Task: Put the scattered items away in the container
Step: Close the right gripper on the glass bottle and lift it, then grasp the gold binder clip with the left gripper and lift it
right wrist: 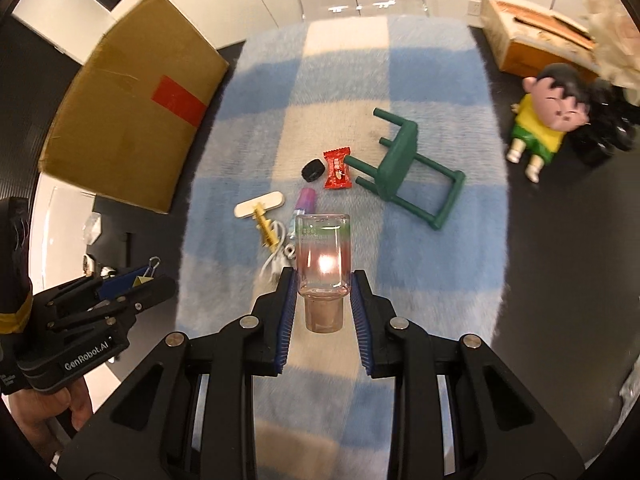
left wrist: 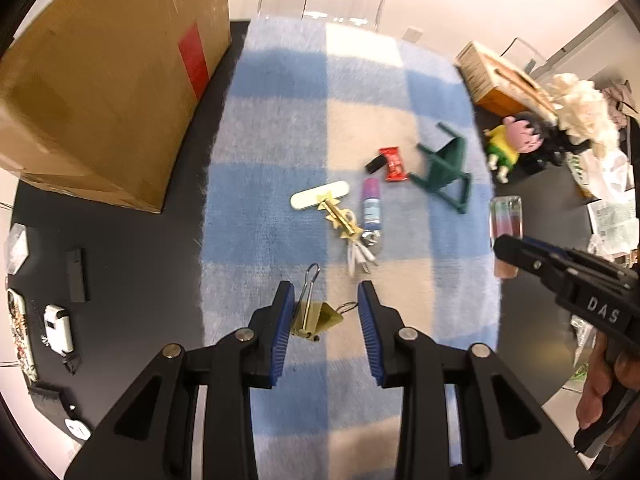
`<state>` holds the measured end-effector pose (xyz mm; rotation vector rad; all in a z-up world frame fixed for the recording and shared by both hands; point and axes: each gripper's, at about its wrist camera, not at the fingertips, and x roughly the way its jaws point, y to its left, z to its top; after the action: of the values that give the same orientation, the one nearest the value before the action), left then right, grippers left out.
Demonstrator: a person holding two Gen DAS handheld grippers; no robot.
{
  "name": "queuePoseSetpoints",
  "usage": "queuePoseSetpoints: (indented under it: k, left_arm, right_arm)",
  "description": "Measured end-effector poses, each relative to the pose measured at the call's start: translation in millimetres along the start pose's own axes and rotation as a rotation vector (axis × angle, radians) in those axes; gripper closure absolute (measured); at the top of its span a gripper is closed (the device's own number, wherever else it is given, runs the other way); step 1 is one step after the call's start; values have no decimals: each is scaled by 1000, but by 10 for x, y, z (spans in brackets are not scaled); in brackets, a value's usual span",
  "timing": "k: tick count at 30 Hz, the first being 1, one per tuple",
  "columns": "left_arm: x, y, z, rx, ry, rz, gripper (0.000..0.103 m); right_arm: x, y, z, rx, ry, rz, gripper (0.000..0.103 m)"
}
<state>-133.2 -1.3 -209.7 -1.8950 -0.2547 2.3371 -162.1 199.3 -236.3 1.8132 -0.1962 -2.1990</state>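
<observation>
My left gripper (left wrist: pixel 325 287) is shut on an olive binder clip (left wrist: pixel 314 318): the clip body lies against the left pad and its wire loop against the right one. My right gripper (right wrist: pixel 323 271) is shut on a small clear bottle (right wrist: pixel 323 252), its brownish cap pointing back at the camera. Both hang over a blue-and-cream checked blanket (right wrist: pixel 432 264). On it lie a green toy stool (right wrist: pixel 404 160) on its side, a red candy wrapper (right wrist: pixel 337 169), a black cap (right wrist: pixel 312 170), a purple tube (right wrist: pixel 306 200), a white stick (right wrist: pixel 260 204), a gold trinket (right wrist: pixel 267 228) and a white cable (right wrist: pixel 274 262).
A big cardboard box (left wrist: pixel 100 80) with red tape stands left of the blanket on the black table (left wrist: pixel 132 248). A wooden crate (left wrist: pixel 500 76), a cartoon doll (left wrist: pixel 516 140) and piled bags lie to the right. Small gadgets (left wrist: pixel 58 328) sit at the left edge.
</observation>
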Motion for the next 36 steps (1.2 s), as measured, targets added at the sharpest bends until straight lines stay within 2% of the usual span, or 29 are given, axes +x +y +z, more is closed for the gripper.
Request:
queuePoseSetpoints:
  k: [6,8,10,16,21,28,36]
  left_arm:
    - [-458,-122,-164,1,-38,8,71]
    - [-587,-125,-245,-8,-46,-12,79]
    - [-684,-165,-316,6,-54,-9,80]
    - [-934,-173,-461,-5,-81,-23,80]
    - [-1095,-83,-547,-36,-110,-39,84]
    - [-989,-43,-665,-48,-78,-65,84]
    - [-278,-347,-707,-8,34,-60,84]
  right_arm:
    - [-558,144,-291,7,-45,15,75]
    - [-711,229,-387,-3,-59,16,75]
    - [-845,315,-486,-12,-73,22,75]
    - [-1094,528,-700,-32,-105,32,75]
    - [-1265,641,-809,-43,-135,37,75]
    - [-1294,558,-935,-10,-136,26,75]
    - [-1018,300,-1089,23,-86,15,75]
